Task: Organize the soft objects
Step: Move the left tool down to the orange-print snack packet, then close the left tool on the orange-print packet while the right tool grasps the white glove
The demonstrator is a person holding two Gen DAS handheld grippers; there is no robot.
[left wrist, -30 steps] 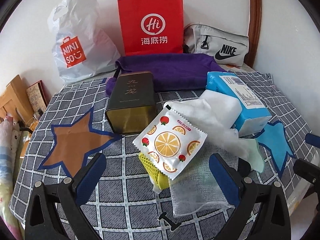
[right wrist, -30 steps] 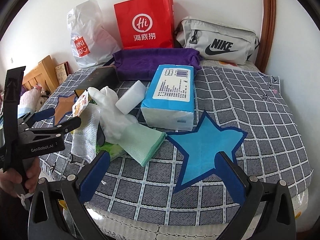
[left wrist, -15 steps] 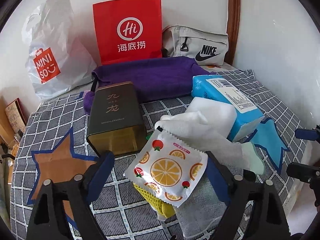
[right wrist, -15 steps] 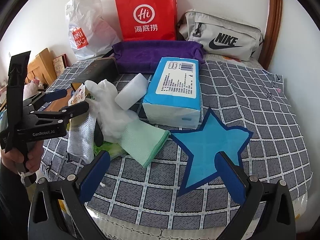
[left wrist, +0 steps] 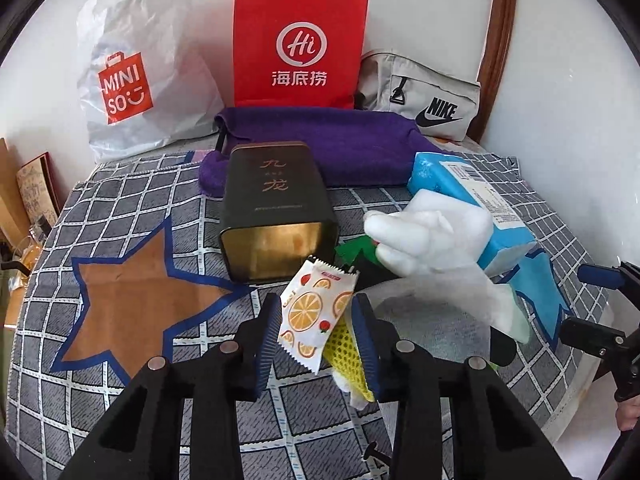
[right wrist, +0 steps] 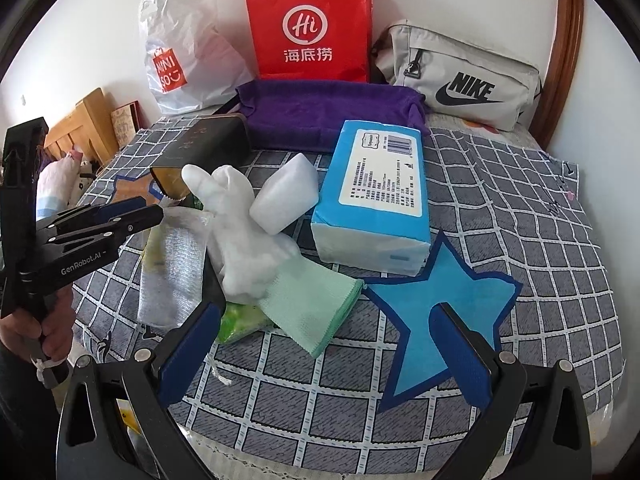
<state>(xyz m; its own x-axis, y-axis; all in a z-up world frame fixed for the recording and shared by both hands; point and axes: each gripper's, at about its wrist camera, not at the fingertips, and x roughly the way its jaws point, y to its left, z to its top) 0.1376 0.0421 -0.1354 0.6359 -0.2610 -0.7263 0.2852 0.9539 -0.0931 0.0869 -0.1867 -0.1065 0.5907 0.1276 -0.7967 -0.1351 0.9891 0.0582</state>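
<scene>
Listing the soft goods by size, the purple towel (right wrist: pixel 328 114) comes first, laid at twelve o'clock on the checked cloth (right wrist: pixel 500 216) below the red paper bag (right wrist: pixel 310 20); it is judged limp and light, best pinched at a folded edge. The blue tissue pack (right wrist: pixel 372 196) is found just right of centre, judged light and squashy under a slick film, so a hold across its short end is advised. The white glove (right wrist: pixel 240 232) with its green cuff is draped at about nine o'clock of the pack, touching the white foam block (right wrist: pixel 286 196); both are judged featherweight and compressible, the glove best taken at the cuff, the block across its flat faces. The white mesh pouch (right wrist: pixel 172 272) is seen at eight o'clock, loose and liable to snag. The orange-print sachet (left wrist: pixel 310 316) lies smallest, at the near middle of the left wrist view, in front of the dark tin (left wrist: pixel 276 208); it is judged thin, crinkly and slippery. The left gripper (left wrist: pixel 316 330) is seen with jaws drawn in against the sachet and the yellow mesh sponge (left wrist: pixel 346 354) behind it, apparently pinching both; a slip of the film is a risk. The right gripper (right wrist: pixel 326 352) is held with jaws wide apart, nothing between them, over the blue star patch (right wrist: pixel 432 304).
</scene>
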